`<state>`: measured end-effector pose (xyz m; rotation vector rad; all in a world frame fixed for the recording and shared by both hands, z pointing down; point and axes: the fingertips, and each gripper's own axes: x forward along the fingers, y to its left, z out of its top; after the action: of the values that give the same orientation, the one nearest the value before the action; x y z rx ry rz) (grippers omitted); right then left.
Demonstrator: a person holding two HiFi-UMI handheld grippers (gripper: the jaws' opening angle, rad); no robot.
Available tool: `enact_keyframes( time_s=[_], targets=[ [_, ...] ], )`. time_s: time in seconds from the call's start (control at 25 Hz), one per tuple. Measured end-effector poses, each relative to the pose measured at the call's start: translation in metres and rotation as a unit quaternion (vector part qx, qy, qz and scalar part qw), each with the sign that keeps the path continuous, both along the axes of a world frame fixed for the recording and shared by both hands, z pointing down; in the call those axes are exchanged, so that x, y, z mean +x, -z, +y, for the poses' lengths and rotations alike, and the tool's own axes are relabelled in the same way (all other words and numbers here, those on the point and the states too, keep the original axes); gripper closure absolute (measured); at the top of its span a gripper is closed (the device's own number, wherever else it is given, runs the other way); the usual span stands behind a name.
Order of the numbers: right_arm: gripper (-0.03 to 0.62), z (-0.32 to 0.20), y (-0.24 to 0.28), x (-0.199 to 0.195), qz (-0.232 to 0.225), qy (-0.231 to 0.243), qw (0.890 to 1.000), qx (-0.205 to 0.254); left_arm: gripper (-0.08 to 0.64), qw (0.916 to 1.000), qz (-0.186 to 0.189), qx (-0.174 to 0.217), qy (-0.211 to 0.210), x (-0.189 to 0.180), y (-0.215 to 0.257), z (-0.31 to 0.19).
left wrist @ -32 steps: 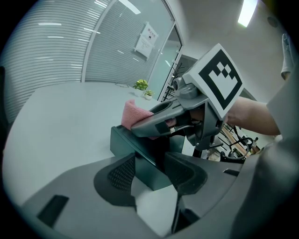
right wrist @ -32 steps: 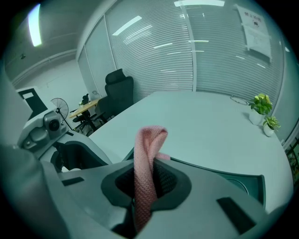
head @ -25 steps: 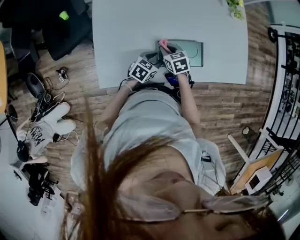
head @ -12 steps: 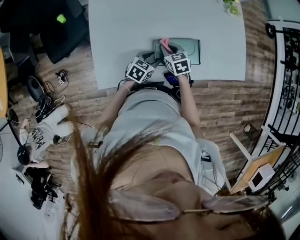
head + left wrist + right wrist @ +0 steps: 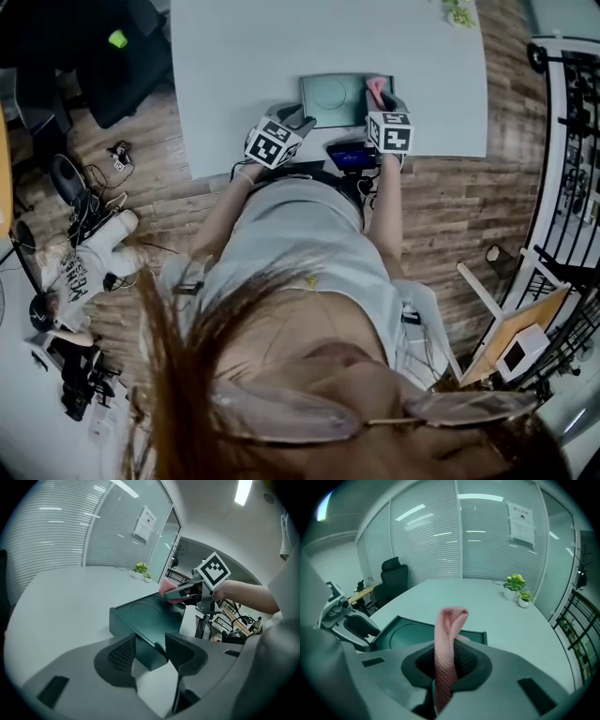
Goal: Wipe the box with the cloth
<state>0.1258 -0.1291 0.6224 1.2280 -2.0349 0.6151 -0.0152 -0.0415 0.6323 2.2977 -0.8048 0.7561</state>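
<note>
A flat dark green box [image 5: 330, 97] lies on the pale table [image 5: 244, 56] near its front edge. My left gripper [image 5: 296, 119] clamps the box's near left corner; in the left gripper view that corner [image 5: 149, 645] sits between both pads. My right gripper [image 5: 379, 97] is shut on a pink cloth [image 5: 376, 88] and stands at the box's right end. In the right gripper view the cloth [image 5: 448, 639] rises in a folded loop from the jaws, over the box [image 5: 405, 635]. The left gripper view shows the right gripper [image 5: 182, 591] with the cloth [image 5: 166, 586] at the box's far corner.
Small potted plants [image 5: 516, 588] stand at the table's far right. A black device [image 5: 352, 155] sits at the table's front edge between my arms. An office chair [image 5: 391, 576] is beyond the table's left. Cables and gear litter the floor [image 5: 84, 206] at the left.
My right gripper has carried the pink cloth from the box's left part across to its right end. The left gripper has kept its hold on the corner.
</note>
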Motion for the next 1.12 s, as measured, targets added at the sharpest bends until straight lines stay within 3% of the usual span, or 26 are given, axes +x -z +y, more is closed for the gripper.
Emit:
enact_keyframes(
  time_s=[0.2,0.44,0.68,1.12],
  targets=[
    [0.552,0.005,-0.013,0.035,0.033,-0.031,0.999,-0.018,0.362,1.0000,-0.004,-0.001,0.000,-0.001,-0.001,0.004],
    [0.552,0.006,-0.018,0.041,0.059,-0.038,0.997,-0.021,0.362,1.0000,-0.007,-0.001,0.000,0.002,-0.001,0.008],
    [0.552,0.006,-0.021,0.033,0.085,-0.019,0.996,-0.028,0.357,0.9999,-0.013,-0.002,-0.002,0.000,-0.006,0.009],
    [0.552,0.012,-0.024,0.005,0.080,0.034,0.995,-0.040,0.356,0.9998,-0.019,-0.002,-0.009,0.000,-0.006,0.010]
  ],
)
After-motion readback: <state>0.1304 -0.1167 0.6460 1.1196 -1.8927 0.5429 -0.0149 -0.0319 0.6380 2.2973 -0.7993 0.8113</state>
